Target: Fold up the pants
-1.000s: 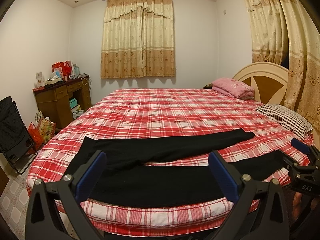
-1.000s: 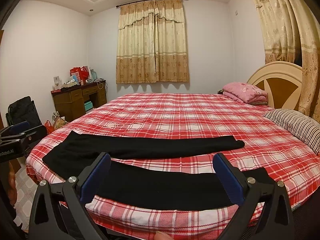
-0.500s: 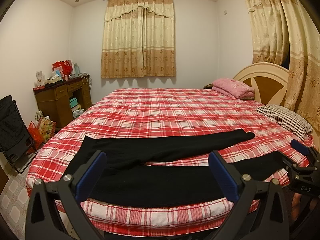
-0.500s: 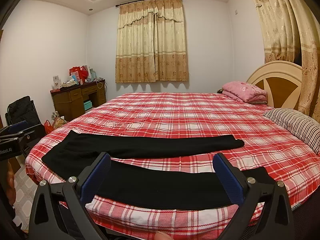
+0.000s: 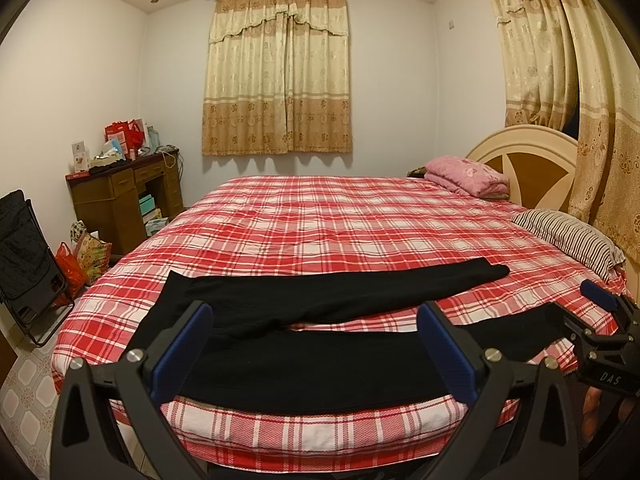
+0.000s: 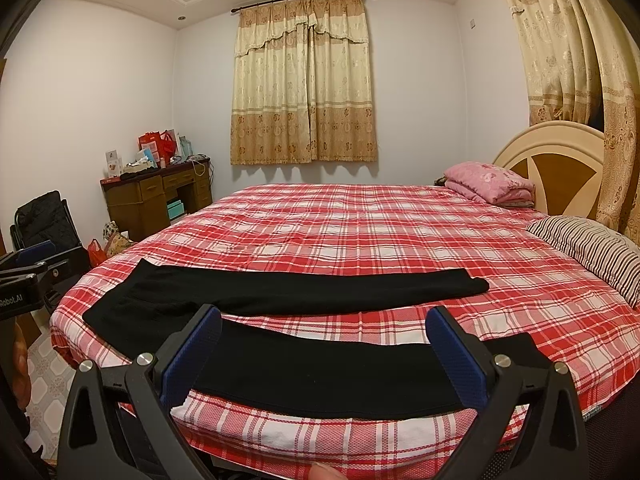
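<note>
Black pants [image 5: 320, 364] [image 6: 320, 372] lie flat across the near edge of the red plaid bed [image 5: 340, 224] [image 6: 360, 232], waist to the left, the two legs spread apart toward the right. My left gripper [image 5: 316, 350] hovers wide open in front of the near leg, close to the crotch. My right gripper [image 6: 322, 354] is also wide open, held in front of the near leg's middle. Each gripper shows at the edge of the other's view: the right one [image 5: 600, 320], the left one [image 6: 28, 276]. Neither touches the cloth.
A pink folded quilt [image 5: 466, 174] and a striped pillow [image 5: 572, 236] sit by the headboard [image 5: 528, 168] at the right. A cluttered wooden desk [image 5: 120, 196], bags and a black folding chair [image 5: 28, 256] stand left of the bed. Curtains hang behind and at right.
</note>
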Demonstrator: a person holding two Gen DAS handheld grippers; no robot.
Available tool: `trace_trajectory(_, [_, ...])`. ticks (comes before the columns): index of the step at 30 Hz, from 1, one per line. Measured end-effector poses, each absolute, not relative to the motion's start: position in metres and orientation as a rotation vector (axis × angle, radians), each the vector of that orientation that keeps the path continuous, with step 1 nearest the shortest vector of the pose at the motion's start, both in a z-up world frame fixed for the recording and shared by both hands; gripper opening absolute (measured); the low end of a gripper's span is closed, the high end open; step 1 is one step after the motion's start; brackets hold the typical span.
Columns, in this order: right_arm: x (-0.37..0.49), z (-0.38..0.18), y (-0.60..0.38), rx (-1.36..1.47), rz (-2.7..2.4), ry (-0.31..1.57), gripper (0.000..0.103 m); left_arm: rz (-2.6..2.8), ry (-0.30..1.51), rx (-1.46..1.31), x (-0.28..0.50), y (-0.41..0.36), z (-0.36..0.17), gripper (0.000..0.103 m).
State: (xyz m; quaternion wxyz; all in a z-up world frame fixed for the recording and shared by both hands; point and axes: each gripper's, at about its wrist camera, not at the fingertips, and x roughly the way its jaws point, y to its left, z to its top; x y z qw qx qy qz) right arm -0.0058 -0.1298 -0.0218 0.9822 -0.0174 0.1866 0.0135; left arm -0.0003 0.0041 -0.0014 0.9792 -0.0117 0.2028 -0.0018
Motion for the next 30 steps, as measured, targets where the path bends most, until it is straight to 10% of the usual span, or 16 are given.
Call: trace_trajectory(30, [0.028, -0.058, -0.138, -0.034, 0.015, 0.455, 0.102, 0.138, 0.509, -0.009, 0.082, 0.081, -0.048, 0.103])
